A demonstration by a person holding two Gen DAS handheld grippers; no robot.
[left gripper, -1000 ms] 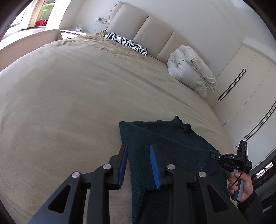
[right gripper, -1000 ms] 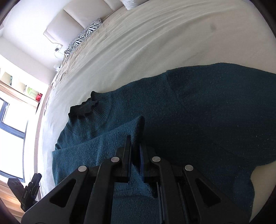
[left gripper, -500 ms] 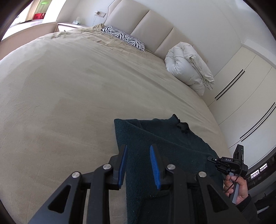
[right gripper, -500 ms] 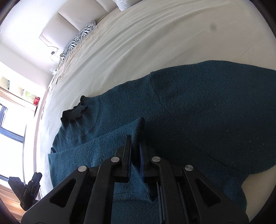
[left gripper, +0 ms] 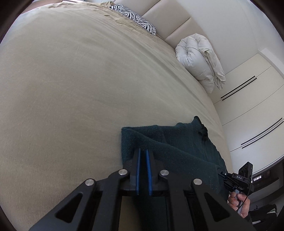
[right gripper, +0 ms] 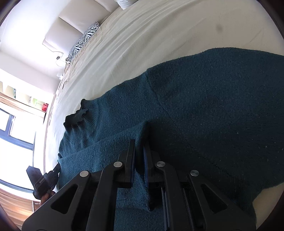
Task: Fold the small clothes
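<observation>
Below, the left gripper (left gripper: pixel 143 151) has its blue-padded fingers (left gripper: pixel 138 170) drawn nearly together, a thin slit remaining between them; the tips sit over the near edge of the dark teal sweater (left gripper: pixel 179 147), though whether knit is caught in the slit cannot be told from the left wrist view. Opposite, the right gripper (right gripper: pixel 139 144) is pressed together on a raised fold of the sweater (right gripper: pixel 204 110) — a ridge of teal knit runs up between its two fingers (right gripper: pixel 130 160) and peaks just beyond the tips.

One sweater is present; it lies spread on the beige bed (left gripper: pixel 74 85), near the bed's edge, with a ribbed, ruffled collar (right gripper: pixel 77 116) toward the headboard side and a seam line crossing the body diagonally; a strip of it is doubled over along the side nearer the left gripper; its texture is a fuzzy, close knit, darker in shadow under the right gripper.

Two grippers, each seen also from the other's camera: the right one held in a hand (left gripper: pixel 238 202) at lower right, the left one at lower left in the right wrist view. One zebra-striped pillow (left gripper: pixel 134 16) and one rolled white duvet (left gripper: pixel 200 58) rest at the padded headboard (left gripper: pixel 170 21); pale wardrobe doors (left gripper: pixel 252 106) stand beyond.
</observation>
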